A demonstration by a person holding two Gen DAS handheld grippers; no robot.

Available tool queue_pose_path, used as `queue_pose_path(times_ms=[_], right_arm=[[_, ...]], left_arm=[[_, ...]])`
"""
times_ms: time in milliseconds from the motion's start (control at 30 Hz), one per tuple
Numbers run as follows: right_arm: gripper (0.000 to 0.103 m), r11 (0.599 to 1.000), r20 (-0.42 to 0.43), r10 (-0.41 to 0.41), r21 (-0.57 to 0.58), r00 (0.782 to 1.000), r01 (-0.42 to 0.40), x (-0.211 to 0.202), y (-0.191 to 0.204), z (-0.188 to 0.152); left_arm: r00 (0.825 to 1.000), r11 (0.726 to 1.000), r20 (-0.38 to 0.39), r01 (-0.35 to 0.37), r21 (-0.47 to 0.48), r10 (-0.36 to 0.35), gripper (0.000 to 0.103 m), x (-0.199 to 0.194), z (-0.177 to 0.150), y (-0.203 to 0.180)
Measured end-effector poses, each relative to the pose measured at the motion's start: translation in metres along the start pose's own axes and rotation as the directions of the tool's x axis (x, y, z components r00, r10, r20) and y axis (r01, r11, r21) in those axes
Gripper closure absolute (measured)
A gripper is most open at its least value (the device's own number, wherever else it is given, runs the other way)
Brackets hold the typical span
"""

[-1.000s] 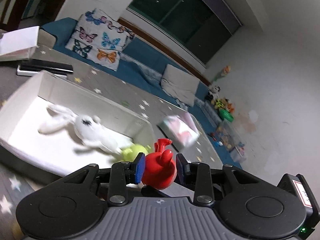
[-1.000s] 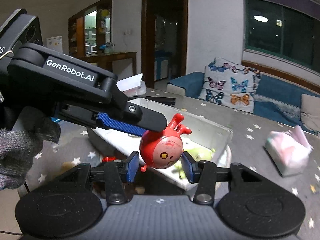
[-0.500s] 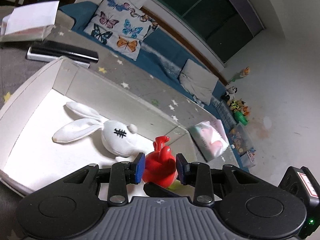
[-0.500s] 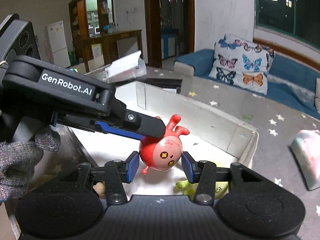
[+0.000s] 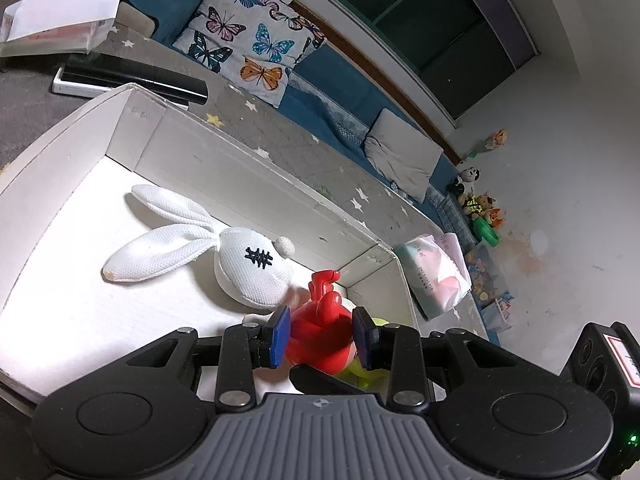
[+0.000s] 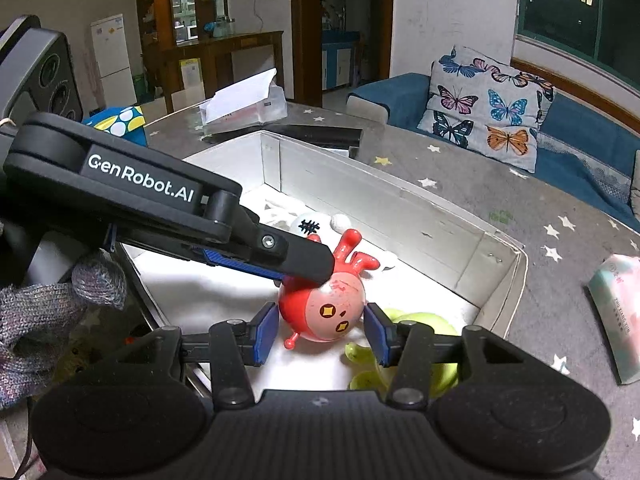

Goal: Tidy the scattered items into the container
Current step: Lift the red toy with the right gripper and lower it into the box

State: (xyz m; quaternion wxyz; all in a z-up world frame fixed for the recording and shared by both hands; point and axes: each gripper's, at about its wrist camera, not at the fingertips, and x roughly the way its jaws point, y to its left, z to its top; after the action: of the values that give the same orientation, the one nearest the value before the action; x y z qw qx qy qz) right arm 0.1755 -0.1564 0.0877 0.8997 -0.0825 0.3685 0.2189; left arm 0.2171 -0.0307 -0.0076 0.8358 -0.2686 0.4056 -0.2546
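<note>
Red toy figure sits between the fingers of both grippers, over the white box. Left gripper fingers press its sides and grip it. Right gripper fingers stand slightly apart from the figure, with a visible gap on each side; no grip. Beyond the left fingers, a white plush rabbit lies in the box; beside the right fingers, a yellow-green toy lies there too. Judged progress: two items stowed, the figure awaiting release. A tissue pack lies on the bench outside the box. Figure long axis runs body to antlers, pointing away from the left fingers; its face points toward the right gripper.
</note>
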Motion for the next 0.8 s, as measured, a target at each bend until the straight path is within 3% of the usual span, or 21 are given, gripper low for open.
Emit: queue_pose_path(times_ms=[800], right_arm=[[0.056, 0.997, 0.019, -0.068, -0.041, 0.998, 0.068, -0.0025, 0.0069, 0.0021]], left_arm=[[1.0, 1.0, -0.01, -0.02, 0.005, 0.02, 0.067, -0.0056, -0.0029, -0.0004]])
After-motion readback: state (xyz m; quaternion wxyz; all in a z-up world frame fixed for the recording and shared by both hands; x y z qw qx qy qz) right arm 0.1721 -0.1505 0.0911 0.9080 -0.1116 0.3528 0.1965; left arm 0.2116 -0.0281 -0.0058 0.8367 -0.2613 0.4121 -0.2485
